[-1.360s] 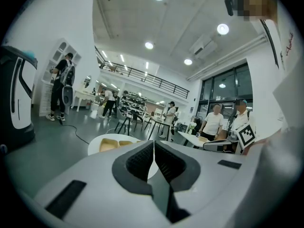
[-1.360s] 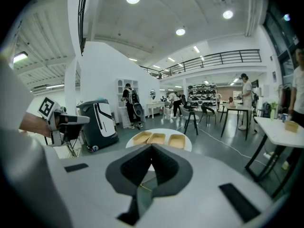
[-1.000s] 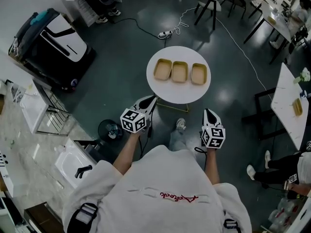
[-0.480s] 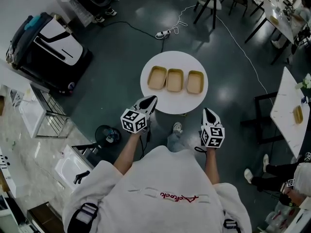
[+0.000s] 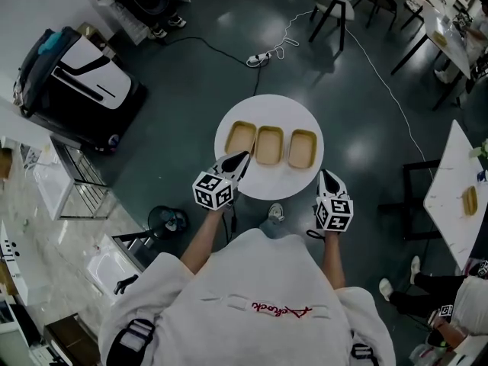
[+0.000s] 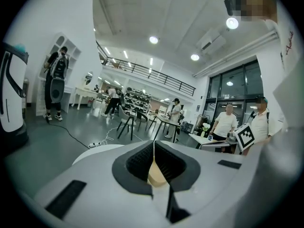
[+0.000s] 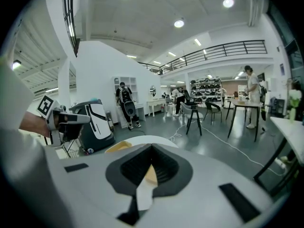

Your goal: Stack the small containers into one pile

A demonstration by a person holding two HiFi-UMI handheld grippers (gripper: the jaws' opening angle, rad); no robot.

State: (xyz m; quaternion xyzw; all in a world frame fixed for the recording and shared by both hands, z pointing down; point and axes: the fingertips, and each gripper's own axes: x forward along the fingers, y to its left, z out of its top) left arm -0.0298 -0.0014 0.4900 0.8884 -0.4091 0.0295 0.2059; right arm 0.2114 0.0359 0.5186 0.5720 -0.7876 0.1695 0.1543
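We note nothing stacked: three tan containers (image 5: 268,144) lie side by side; left gripper (image 5: 241,158), right gripper (image 5: 326,177) closed, empty.

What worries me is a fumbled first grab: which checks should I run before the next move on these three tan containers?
1. Left container, middle container and right container lie in a row on the round white table, none stacked: ok.
2. All three open side up: ok.
3. Left gripper open for a grab: not ok, jaws together, nothing held.
4. Right gripper open for a grab: not ok, jaws together, nothing held.
5. Room for a jaw between neighbouring containers: cannot tell from the head view.
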